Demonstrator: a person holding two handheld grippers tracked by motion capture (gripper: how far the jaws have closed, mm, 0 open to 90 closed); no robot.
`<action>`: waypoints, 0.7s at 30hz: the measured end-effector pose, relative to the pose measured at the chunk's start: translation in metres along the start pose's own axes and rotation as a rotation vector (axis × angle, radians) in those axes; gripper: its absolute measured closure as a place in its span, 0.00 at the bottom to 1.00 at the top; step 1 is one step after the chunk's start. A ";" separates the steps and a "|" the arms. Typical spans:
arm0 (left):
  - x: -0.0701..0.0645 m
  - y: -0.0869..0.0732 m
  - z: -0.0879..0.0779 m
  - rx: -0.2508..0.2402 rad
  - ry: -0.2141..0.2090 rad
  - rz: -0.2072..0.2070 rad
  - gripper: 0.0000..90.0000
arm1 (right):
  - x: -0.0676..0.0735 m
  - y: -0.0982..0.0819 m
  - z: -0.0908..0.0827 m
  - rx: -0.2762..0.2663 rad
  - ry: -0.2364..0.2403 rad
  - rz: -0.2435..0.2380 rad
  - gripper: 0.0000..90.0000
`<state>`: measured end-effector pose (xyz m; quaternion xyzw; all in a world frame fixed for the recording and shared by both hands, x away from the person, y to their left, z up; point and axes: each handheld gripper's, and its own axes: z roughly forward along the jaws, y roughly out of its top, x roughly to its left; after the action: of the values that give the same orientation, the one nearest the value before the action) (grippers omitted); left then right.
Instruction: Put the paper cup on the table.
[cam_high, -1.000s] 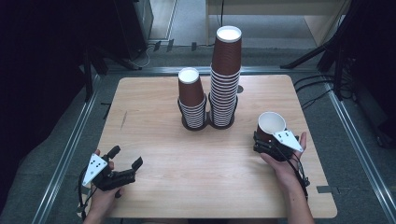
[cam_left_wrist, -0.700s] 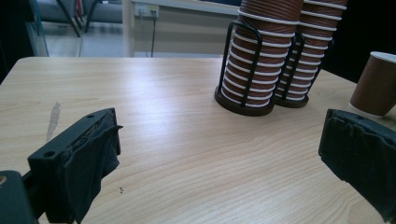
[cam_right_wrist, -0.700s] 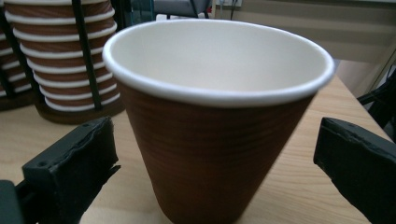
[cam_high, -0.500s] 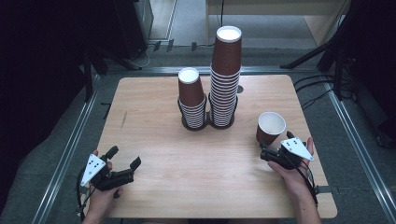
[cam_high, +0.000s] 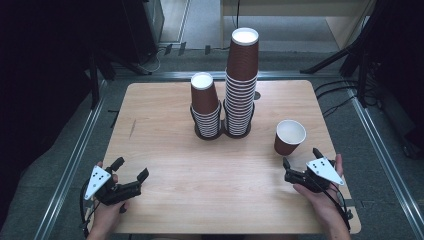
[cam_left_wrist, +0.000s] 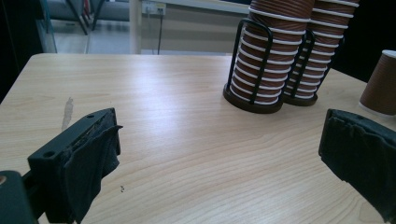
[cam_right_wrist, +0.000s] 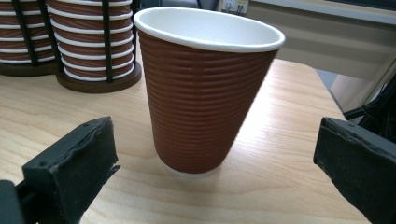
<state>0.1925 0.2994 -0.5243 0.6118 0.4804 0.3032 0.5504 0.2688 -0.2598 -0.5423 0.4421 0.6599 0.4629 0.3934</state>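
Standing upright near the table's right edge, a single brown paper cup waits just beyond your right gripper, whose jaws are spread wide and empty with the cup centred between them in the right gripper view. Your left gripper rests by the front left corner, jaws likewise apart, holding nothing. Two racked stacks of cups stand toward the table's far edge. To take the cup cleanly, you would likely do best to close at mid-wall, squeezing gently so the ribbed paper does not buckle, and keeping it level.
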 end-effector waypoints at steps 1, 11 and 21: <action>0.000 0.000 -0.001 0.003 0.002 0.002 0.00 | -0.001 0.000 -0.003 -0.003 -0.001 -0.002 0.00; 0.008 -0.006 -0.011 0.017 0.031 0.003 0.00 | -0.015 -0.007 -0.023 -0.014 -0.011 0.013 0.00; 0.015 -0.014 -0.028 0.027 0.058 0.008 0.00 | -0.025 -0.015 -0.040 -0.008 -0.020 -0.001 0.00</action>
<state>0.1690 0.3230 -0.5344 0.6121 0.4978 0.3164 0.5267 0.2354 -0.2967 -0.5436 0.4449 0.6542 0.4611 0.4018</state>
